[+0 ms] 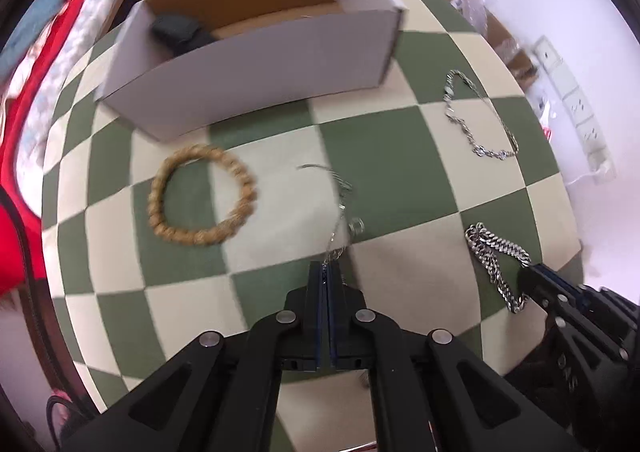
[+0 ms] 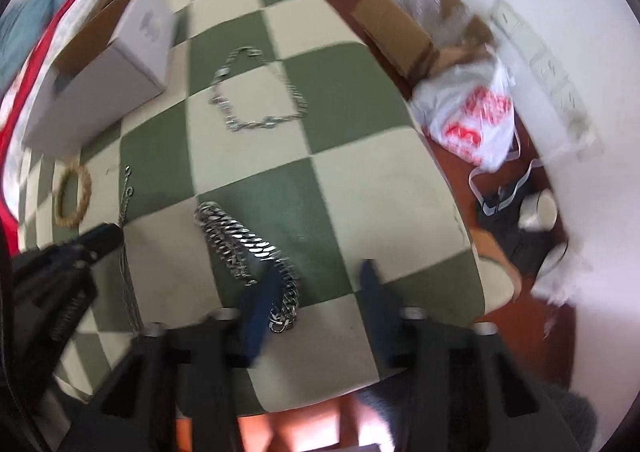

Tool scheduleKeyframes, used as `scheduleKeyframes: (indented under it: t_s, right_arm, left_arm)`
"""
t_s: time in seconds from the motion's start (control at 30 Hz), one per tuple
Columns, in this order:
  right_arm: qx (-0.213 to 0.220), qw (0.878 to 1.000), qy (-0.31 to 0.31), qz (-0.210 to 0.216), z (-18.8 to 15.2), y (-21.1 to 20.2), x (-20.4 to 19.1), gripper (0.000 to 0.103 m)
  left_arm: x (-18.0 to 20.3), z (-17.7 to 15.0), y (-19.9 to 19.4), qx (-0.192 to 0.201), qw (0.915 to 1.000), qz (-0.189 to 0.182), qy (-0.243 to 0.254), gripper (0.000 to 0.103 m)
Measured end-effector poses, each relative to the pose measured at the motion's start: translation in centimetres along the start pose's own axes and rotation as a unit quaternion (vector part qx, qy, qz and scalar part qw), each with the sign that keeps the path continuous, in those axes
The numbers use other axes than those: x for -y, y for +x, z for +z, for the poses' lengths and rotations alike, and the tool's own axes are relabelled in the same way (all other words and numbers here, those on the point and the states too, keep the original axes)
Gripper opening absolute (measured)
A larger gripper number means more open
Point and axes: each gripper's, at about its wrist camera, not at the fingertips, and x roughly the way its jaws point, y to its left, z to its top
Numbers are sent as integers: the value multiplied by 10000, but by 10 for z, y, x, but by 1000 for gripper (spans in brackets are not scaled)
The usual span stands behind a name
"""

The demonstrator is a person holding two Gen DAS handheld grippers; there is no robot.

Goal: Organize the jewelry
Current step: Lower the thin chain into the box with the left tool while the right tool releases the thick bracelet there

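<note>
My left gripper (image 1: 328, 270) is shut on a thin silver chain (image 1: 340, 207) that dangles above the checkered cloth; the chain also shows in the right wrist view (image 2: 127, 207). A wooden bead bracelet (image 1: 202, 199) lies left of it. A white cardboard box (image 1: 256, 59) stands behind, with a black pouch (image 1: 180, 31) inside. A thick silver curb chain (image 2: 244, 248) lies by my open right gripper (image 2: 320, 280), its left finger (image 2: 262, 304) over the chain's near end. A silver link necklace (image 2: 256, 91) lies farther back.
The green-and-cream checkered cloth (image 2: 360, 187) covers a small table. On the floor to the right are cardboard boxes (image 2: 404, 27), a white plastic bag (image 2: 472, 119), shoes (image 2: 532, 219) and a power strip (image 1: 576, 107). Red bedding (image 1: 24, 155) lies left.
</note>
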Motion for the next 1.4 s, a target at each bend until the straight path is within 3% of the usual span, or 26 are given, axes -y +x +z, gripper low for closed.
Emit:
scheduleKeyframes:
  t_s: [0.2,0.43,0.97,1.2,1.4]
  right_arm:
    - [103,9981,338,498,-2,-7,5,8]
    - [551,9921,454,1031,-1,-51,-3,4]
    - [1195,9806,-3,1552,36,-145,-35,4]
    - [1528,9729,-297,1708,68,-183,-60,4]
    - [1613,9698,-499,1759,112,-190,-88,4]
  left_arm:
    - [-42,-7,-37,157,9986,-298,-401,0]
    - [-81,1,-83,444,9952,-575,-658,0]
    - [-88,55,-178,1221,9892,-752,-311,0]
    - [-98,97,-187,1325,9887,-673,-175,0]
    - [-113,136,-165,1082,9926,-527,-178,0]
